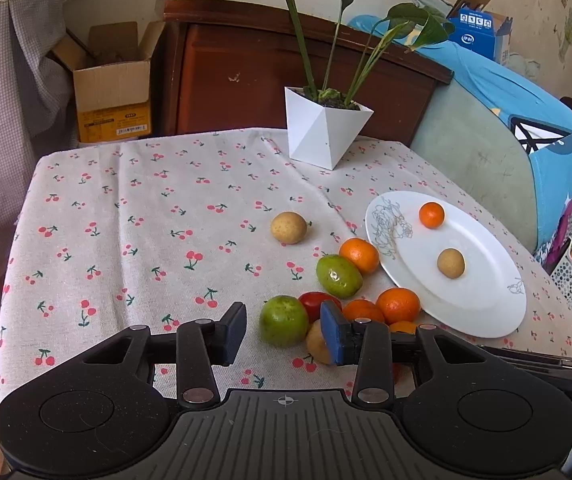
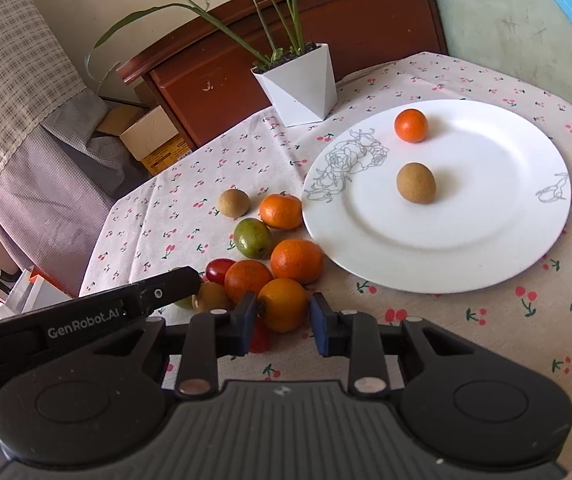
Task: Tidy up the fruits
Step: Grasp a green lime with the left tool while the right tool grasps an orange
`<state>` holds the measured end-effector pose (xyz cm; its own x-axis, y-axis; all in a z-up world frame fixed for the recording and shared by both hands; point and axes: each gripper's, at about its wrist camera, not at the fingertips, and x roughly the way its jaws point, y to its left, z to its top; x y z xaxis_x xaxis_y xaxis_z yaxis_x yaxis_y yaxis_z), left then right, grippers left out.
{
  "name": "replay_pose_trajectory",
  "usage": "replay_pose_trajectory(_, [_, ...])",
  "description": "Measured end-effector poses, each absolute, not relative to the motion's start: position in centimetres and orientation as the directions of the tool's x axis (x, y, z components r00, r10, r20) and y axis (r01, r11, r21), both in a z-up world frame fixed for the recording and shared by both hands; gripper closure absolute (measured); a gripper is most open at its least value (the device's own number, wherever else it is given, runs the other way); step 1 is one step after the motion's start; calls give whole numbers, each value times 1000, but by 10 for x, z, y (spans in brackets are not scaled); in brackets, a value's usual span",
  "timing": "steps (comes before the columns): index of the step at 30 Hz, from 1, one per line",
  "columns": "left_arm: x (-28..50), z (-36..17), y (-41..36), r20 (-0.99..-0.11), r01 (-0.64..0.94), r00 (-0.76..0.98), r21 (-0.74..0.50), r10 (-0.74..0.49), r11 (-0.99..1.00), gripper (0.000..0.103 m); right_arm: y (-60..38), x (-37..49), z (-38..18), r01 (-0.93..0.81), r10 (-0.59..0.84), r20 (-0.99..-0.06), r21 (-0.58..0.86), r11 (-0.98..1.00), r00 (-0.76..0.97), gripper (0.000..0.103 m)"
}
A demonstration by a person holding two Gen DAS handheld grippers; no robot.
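Note:
A white plate (image 1: 482, 296) (image 2: 466, 224) on the cherry-print cloth holds a small orange (image 2: 410, 125) and a brown fruit (image 2: 416, 183). Left of it lies a cluster of oranges, two green fruits, a red tomato (image 1: 318, 303) and brown fruits. My left gripper (image 1: 283, 334) stands open around the near green fruit (image 1: 283, 320); a gap shows beside its left pad, and its right finger covers part of a brown fruit (image 1: 317, 345). My right gripper (image 2: 281, 326) is shut on the nearest orange (image 2: 283, 304), with a pad against each side.
A white faceted pot (image 1: 326, 132) with a leafy plant stands at the back of the table. One brown fruit (image 1: 289, 227) lies apart, left of the cluster. A cushioned chair (image 1: 486, 152) sits beyond the right edge, a cardboard box (image 1: 113, 84) behind the left.

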<state>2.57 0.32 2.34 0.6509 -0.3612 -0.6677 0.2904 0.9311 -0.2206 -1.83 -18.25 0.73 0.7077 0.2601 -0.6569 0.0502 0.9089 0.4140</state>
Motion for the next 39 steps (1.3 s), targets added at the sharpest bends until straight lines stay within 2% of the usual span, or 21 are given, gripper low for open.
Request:
replay_pose_trajectory(9, [30,21,7,-667,275,634,-278,-391,920,66,-183,-18,7,56,265,-658,425,904,705,74])
replay_pose_trajectory(13, [29,22,7,-666,274,635,-278,-391,921,73,-183,-19,8,56,260,-659,417,907,706,75])
replay_pose_trajectory(23, [32,21,11,-670,251,629,-304,-393,919,73,-187,-18,7,72,261,-664,429,900,700,74])
replay_pose_trajectory(26, [31,22,10,-668,257,636,-289,-386,922,78,-187,-18,7,69,263,-664,429,901,700,75])
replay_pose_trajectory(39, [21,41,6,-615,288,694,-240,-375,927,78,-194,-23,23,54,277,-618,461,886,736,75])
